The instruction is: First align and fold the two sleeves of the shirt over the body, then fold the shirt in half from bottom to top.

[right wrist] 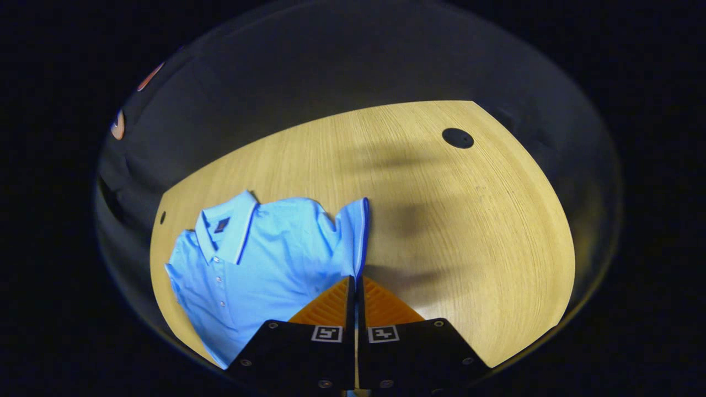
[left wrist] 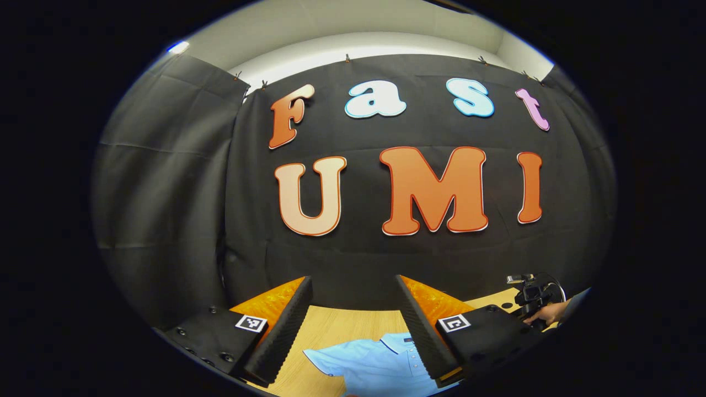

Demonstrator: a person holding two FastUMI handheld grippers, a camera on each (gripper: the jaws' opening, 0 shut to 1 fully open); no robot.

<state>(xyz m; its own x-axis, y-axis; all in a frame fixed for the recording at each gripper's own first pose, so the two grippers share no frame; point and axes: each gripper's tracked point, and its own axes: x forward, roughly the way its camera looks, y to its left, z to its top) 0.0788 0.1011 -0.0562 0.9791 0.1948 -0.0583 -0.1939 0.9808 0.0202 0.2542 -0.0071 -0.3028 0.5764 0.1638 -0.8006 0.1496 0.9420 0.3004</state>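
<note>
Right gripper [right wrist: 356, 282] is pinched closed on the sleeve [right wrist: 353, 237] of the blue shirt [right wrist: 259, 253], which lies on the wooden table [right wrist: 469, 220]; left gripper [left wrist: 353, 314] hangs open above it.

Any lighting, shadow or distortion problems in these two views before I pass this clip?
Left gripper view: strong fisheye bend curves the wall; a bright ceiling light at top left; the shirt sits sharp between the open left gripper. Right gripper view: the table bows heavily, soft dark shadows cross it, edges dim; the shirt is evenly lit, its sleeve held in the right gripper.
</note>
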